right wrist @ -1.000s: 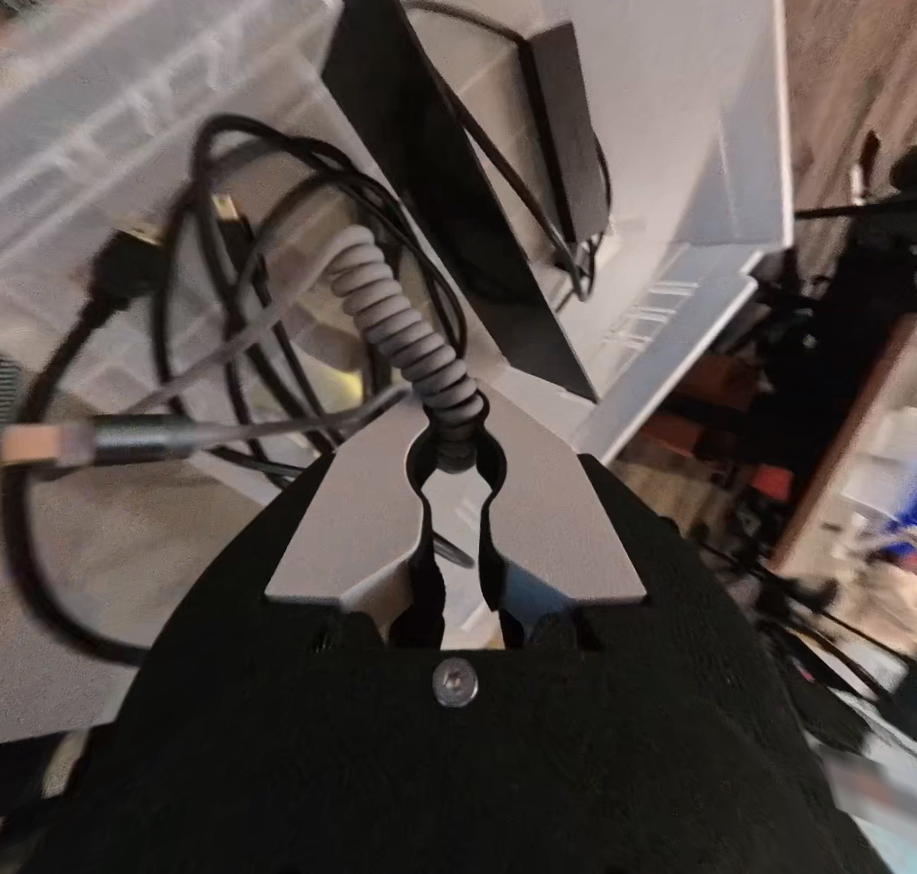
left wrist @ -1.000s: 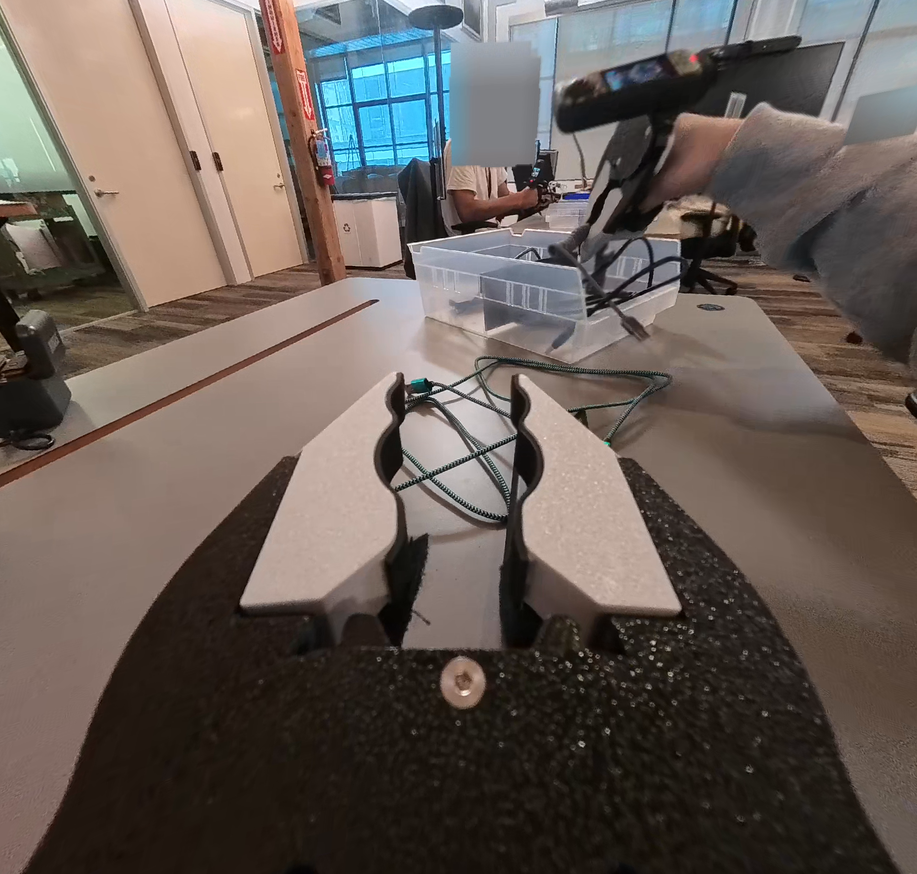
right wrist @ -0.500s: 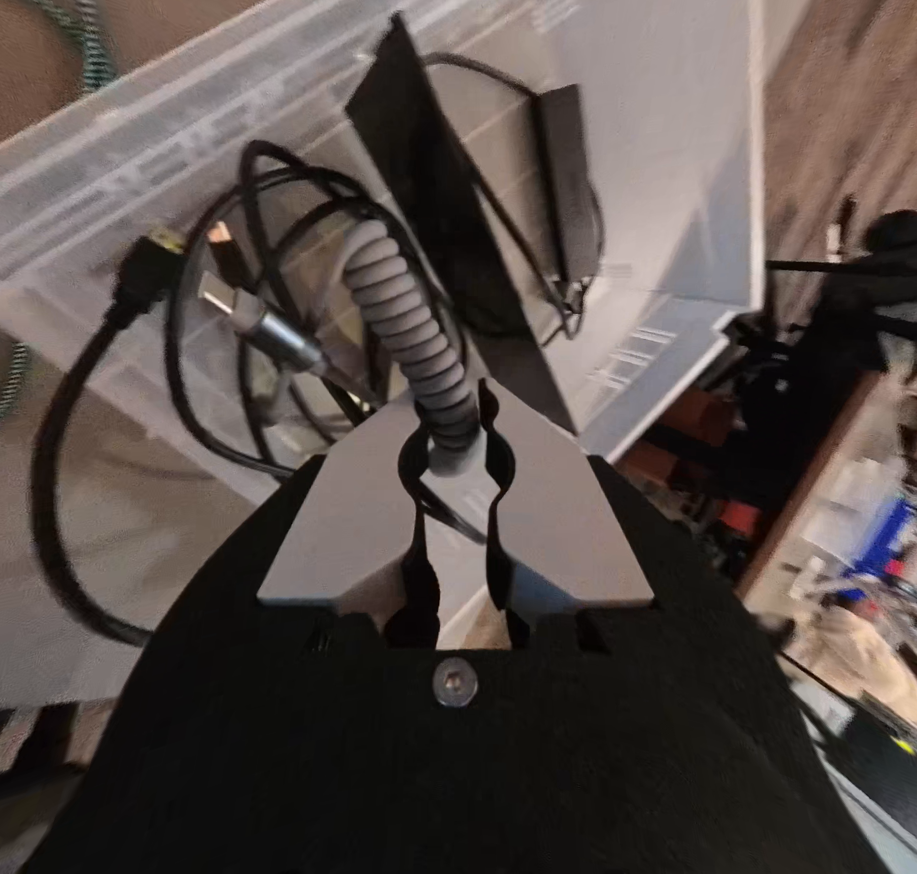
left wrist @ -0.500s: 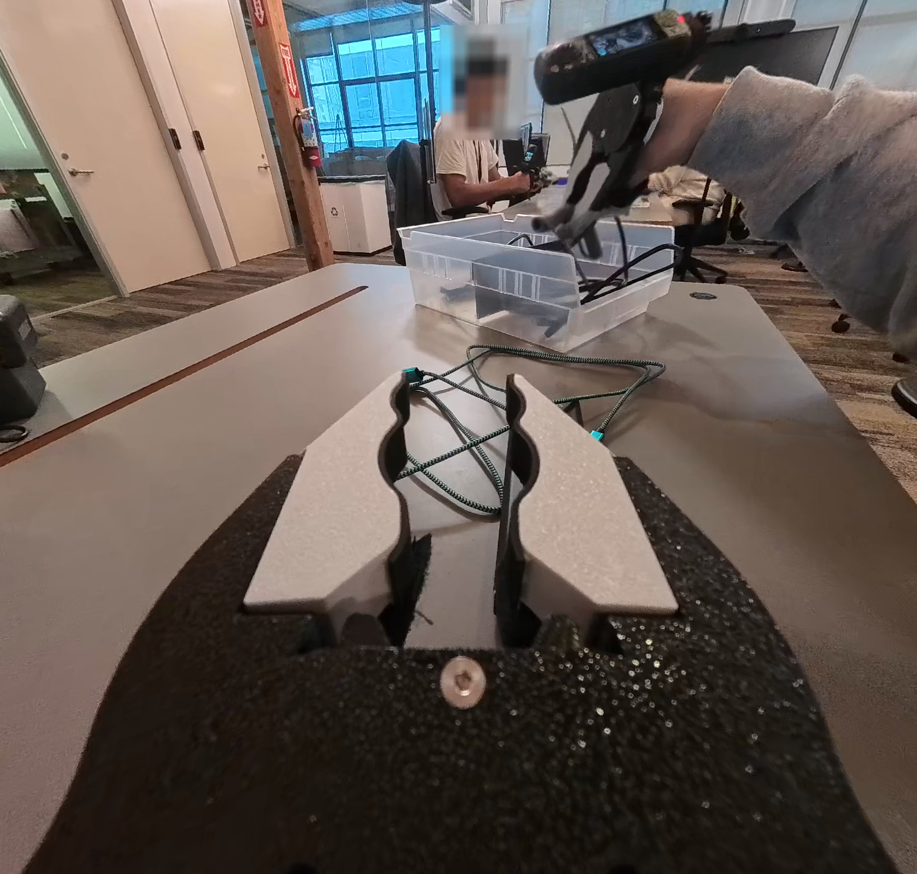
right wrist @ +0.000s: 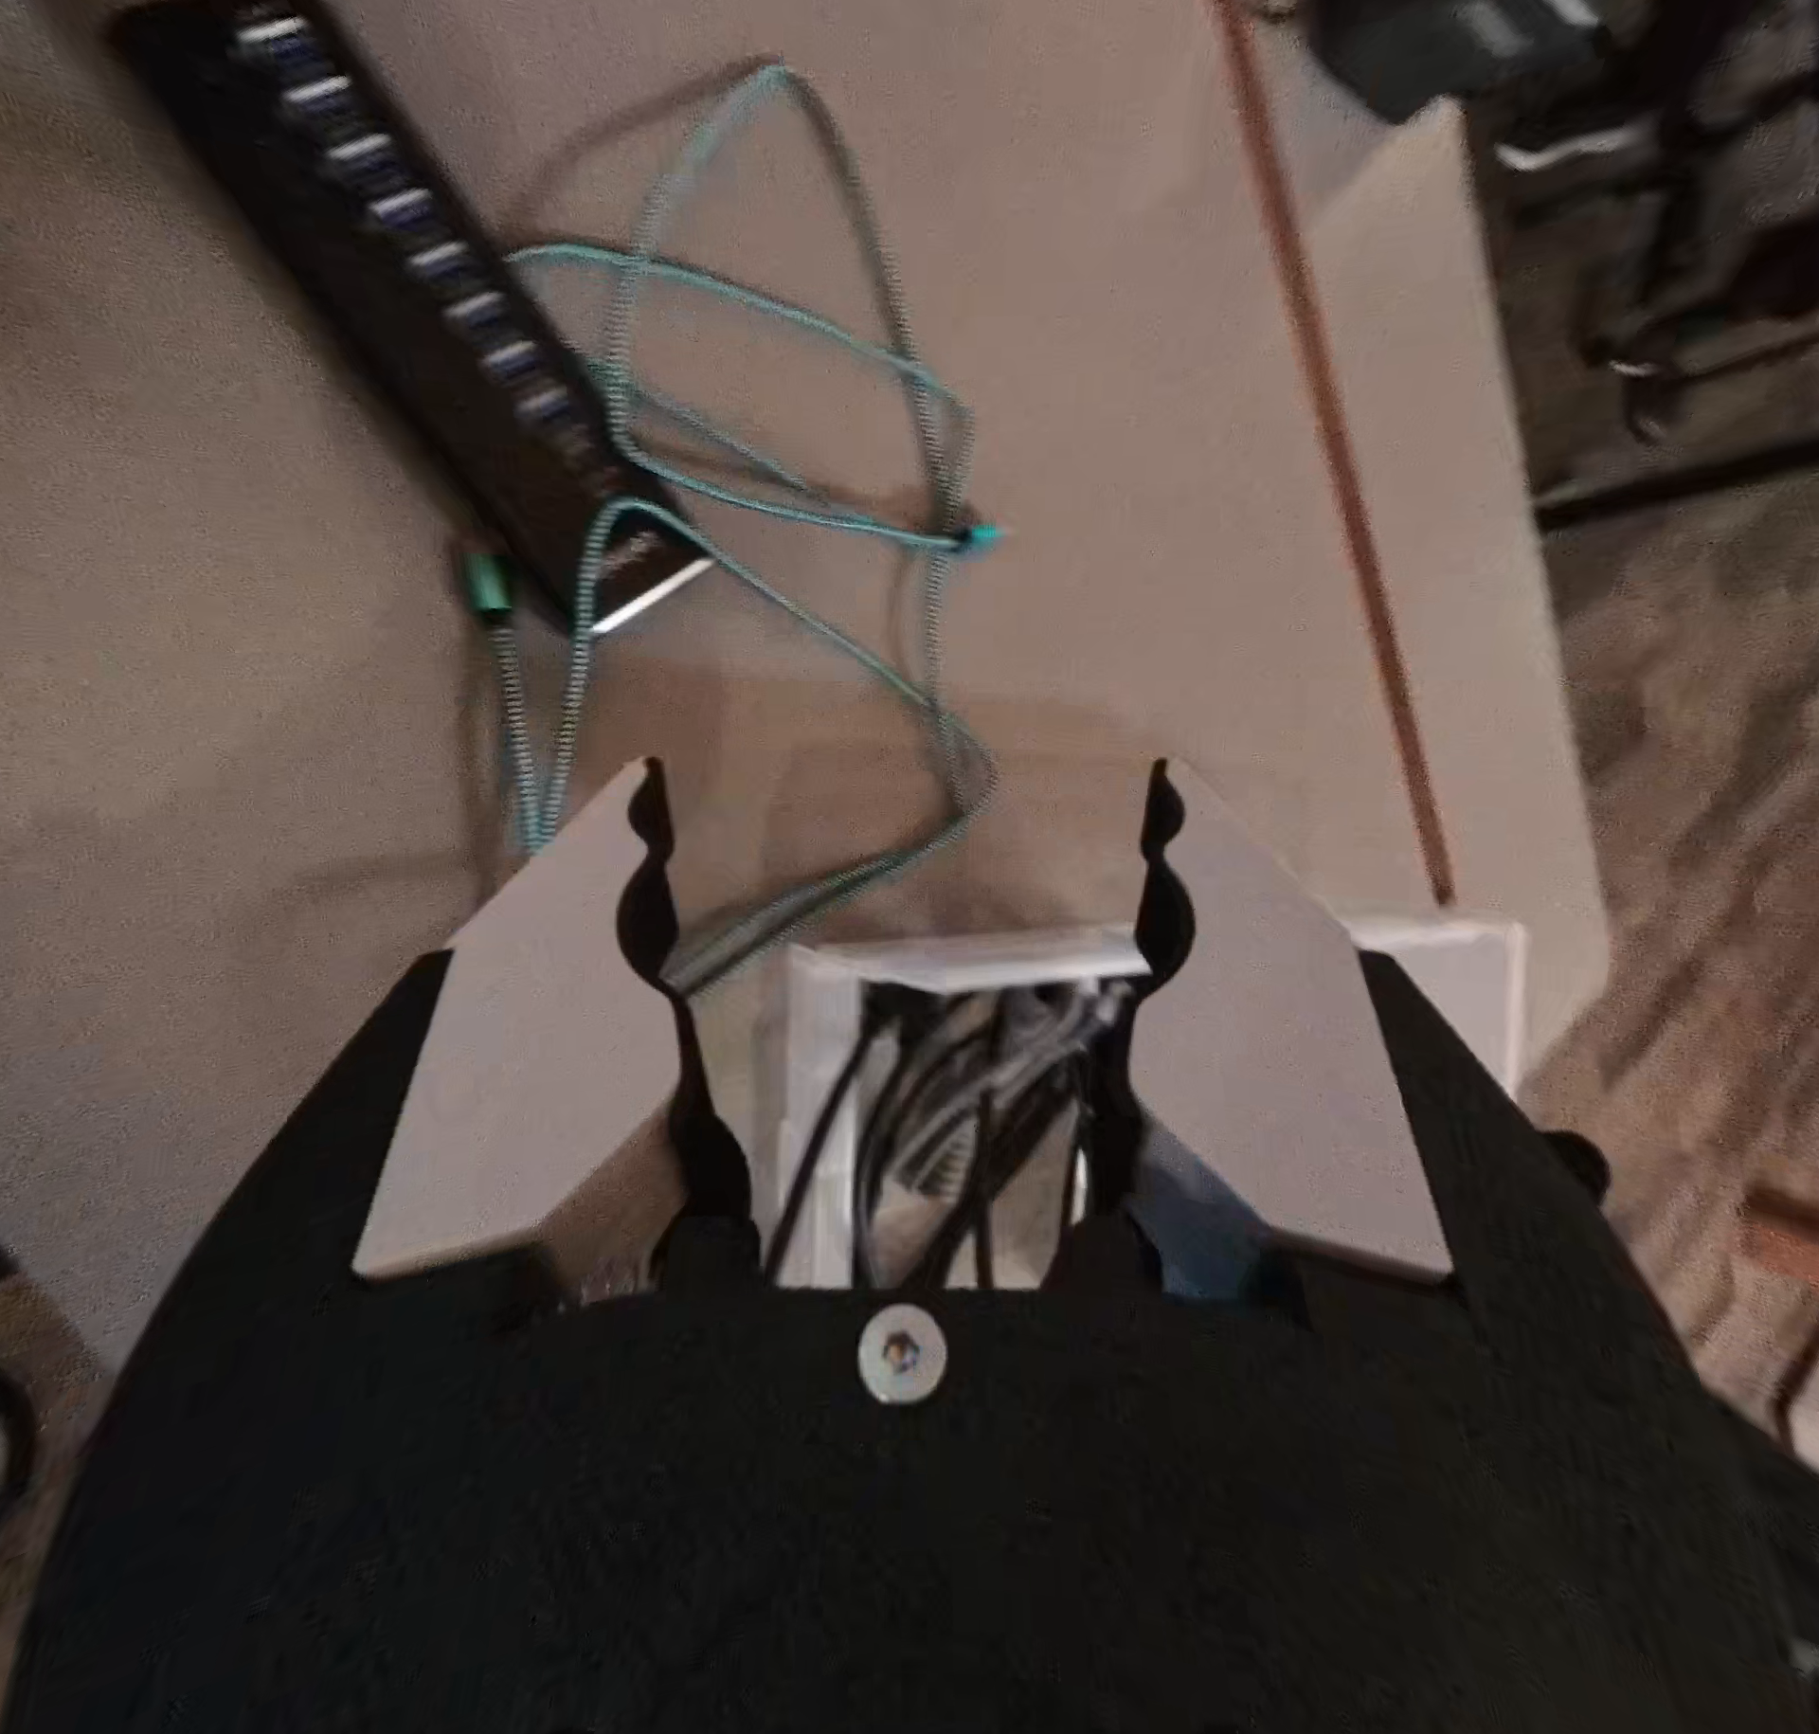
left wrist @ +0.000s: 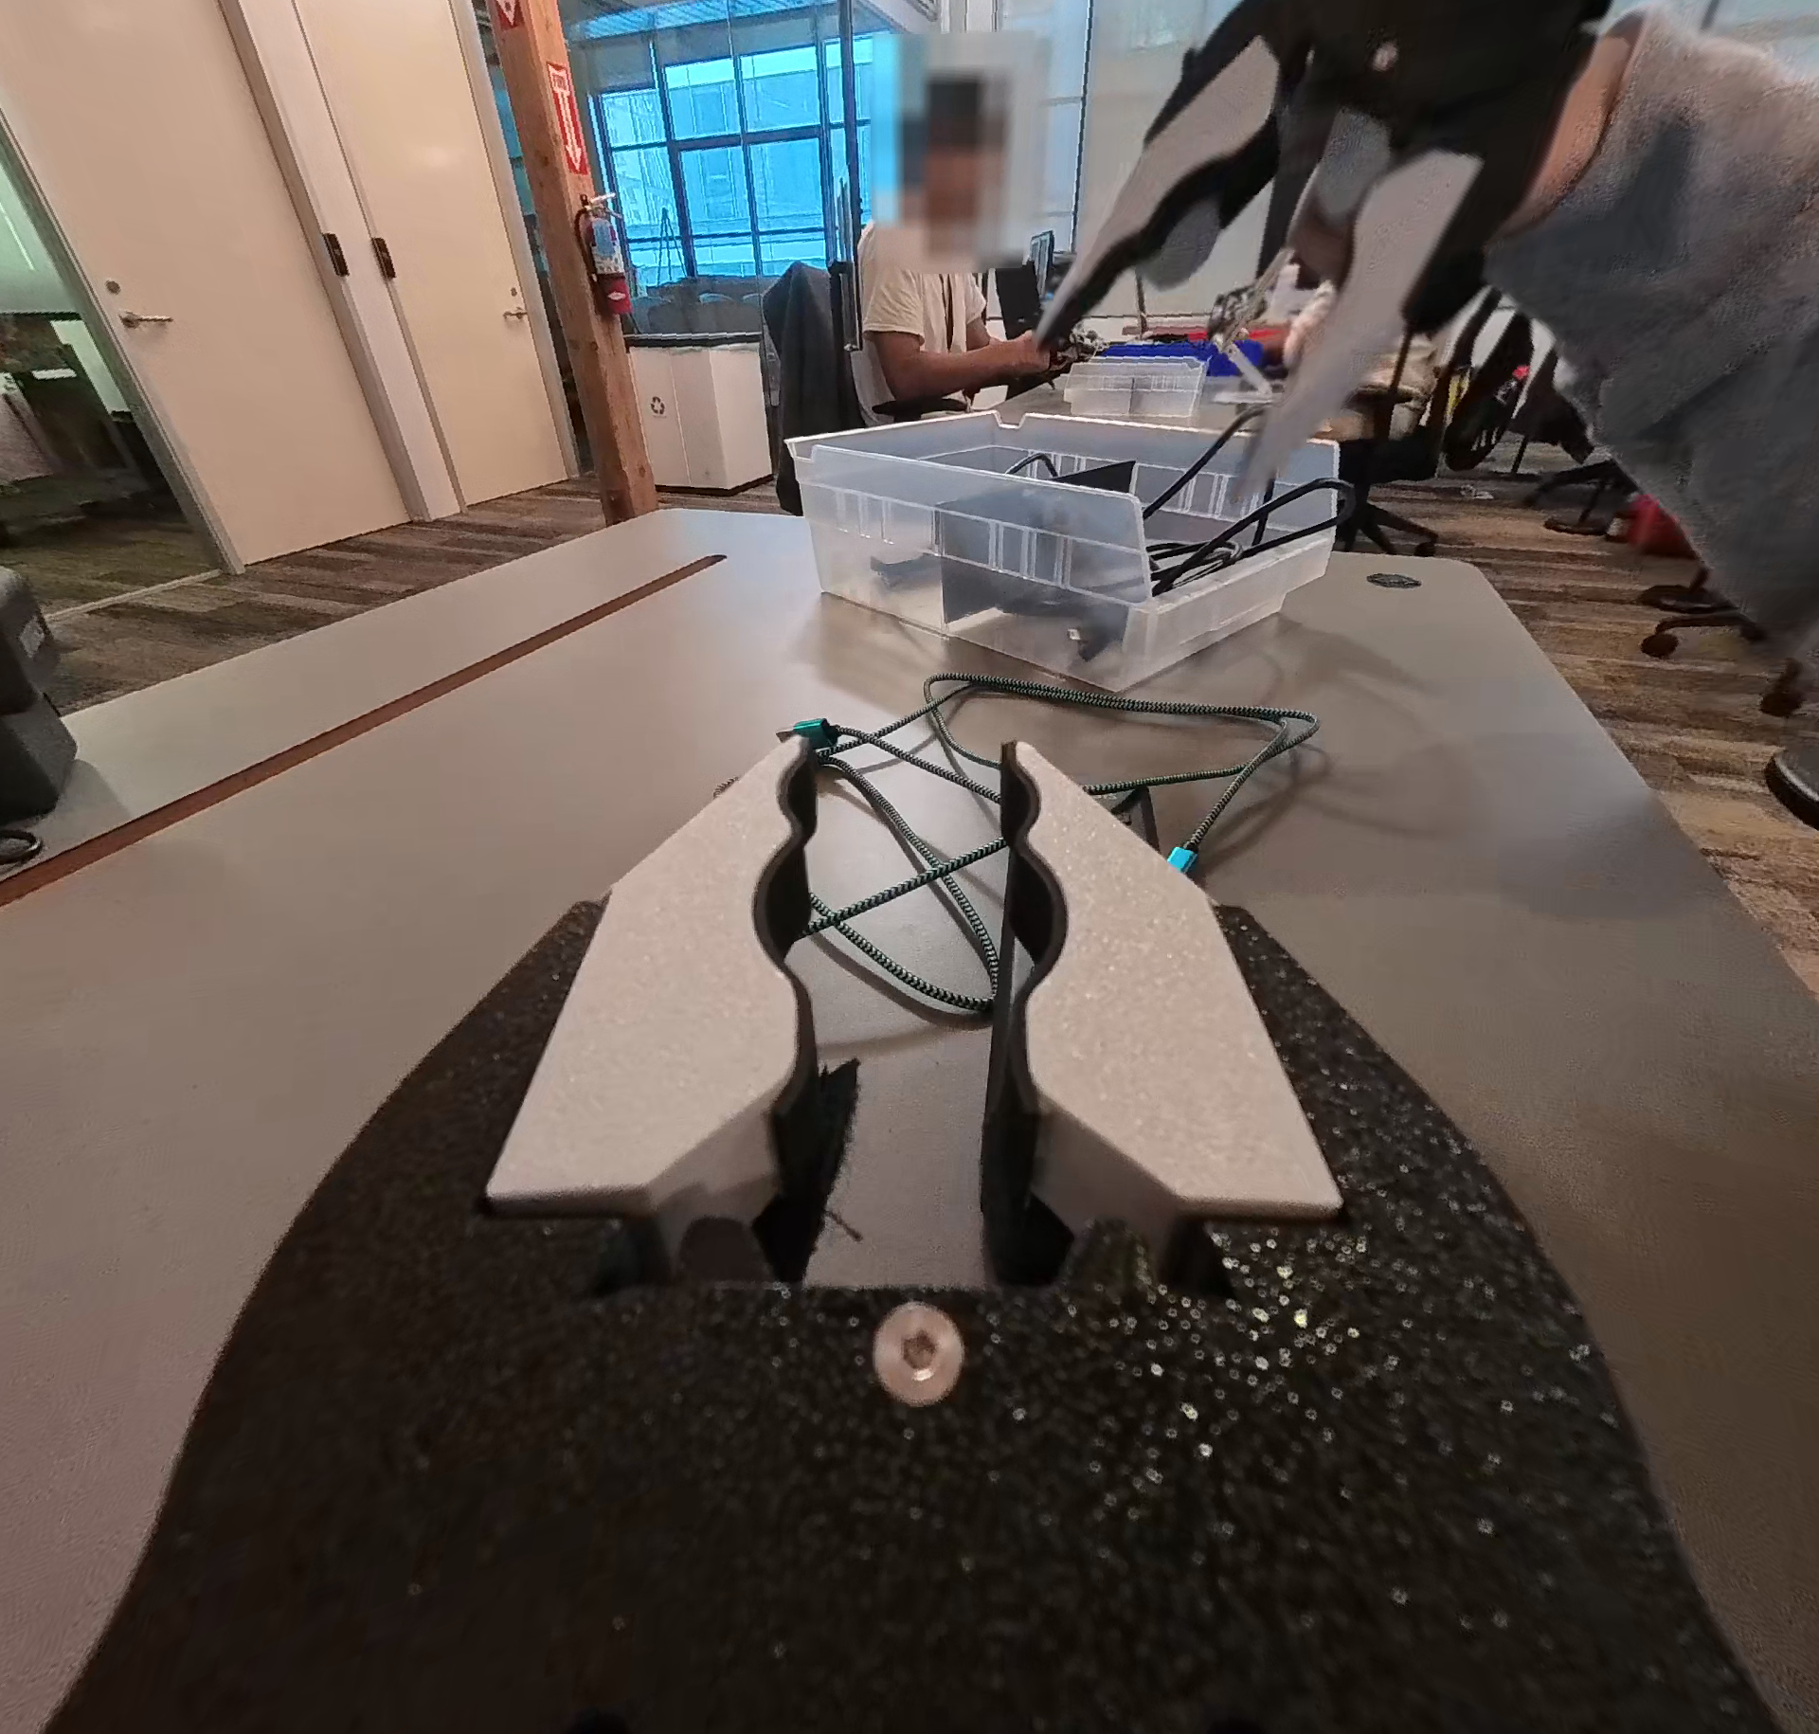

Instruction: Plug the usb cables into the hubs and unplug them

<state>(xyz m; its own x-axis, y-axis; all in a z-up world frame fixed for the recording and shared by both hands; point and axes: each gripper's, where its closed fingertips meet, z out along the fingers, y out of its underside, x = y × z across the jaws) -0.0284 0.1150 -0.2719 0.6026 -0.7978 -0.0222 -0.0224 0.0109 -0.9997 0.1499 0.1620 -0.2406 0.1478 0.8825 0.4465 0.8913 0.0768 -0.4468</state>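
A green braided USB cable lies looped on the grey table just beyond my left gripper, which is open, empty and low over the table. In the right wrist view the same cable lies across the end of a long black USB hub, with its green plug beside the hub's end. My right gripper is wide open and empty, up in the air above the clear bin. It also shows at the upper right of the left wrist view.
The clear plastic bin with black dividers holds several dark cables and stands at the table's far side. A black device sits at the left edge. A person sits at a desk beyond. The table edge runs along the right.
My right gripper has let go of the grey coiled cable over the bin, opened wide and swung up to face the hub and green cable. My left gripper has barely moved.
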